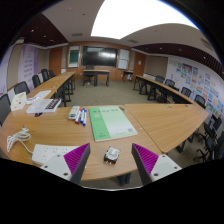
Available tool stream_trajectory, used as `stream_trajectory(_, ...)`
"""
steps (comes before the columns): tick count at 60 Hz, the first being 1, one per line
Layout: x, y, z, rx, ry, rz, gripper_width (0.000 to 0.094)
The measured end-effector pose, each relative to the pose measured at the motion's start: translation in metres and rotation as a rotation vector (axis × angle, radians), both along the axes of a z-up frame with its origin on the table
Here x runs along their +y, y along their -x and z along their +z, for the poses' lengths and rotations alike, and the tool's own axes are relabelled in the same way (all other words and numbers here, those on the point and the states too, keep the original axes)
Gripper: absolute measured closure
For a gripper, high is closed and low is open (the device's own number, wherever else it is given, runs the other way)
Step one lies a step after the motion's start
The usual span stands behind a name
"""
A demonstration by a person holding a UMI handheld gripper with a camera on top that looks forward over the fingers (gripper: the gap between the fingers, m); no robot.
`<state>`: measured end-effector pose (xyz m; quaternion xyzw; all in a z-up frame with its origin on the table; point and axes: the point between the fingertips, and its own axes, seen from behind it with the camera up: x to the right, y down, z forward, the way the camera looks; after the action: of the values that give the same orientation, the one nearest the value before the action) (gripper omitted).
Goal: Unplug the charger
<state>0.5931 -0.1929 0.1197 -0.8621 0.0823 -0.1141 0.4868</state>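
The gripper (111, 163) hangs with fingers spread and empty around a small white charger (111, 154) on the wooden table (160, 120), likely light, rigid, best pinched across its body.

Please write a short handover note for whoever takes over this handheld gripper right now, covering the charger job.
Gripper: fingers open, holding nothing, raised above the near edge of the wooden table.
Charger: a small white object lies on the table between the fingers and just ahead of them; it looks like the charger or plug, but is too small to confirm. Nothing touches it.
Nearby: green sheet beyond it, white box beside the left finger, white cable farther left.
Done: nothing visible yet.
Left: approach, grip the plug, pull it out.
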Motion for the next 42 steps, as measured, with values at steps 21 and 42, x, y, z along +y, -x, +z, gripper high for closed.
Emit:
stream_trajectory(21, -0.153, 0.068, 0.099, -0.054, -0.069, -0.056, 0.0084)
stream_trajectory(42, -0.228, 0.114, 0.121, -0.035, -0.072, -0.056, 0.0085)
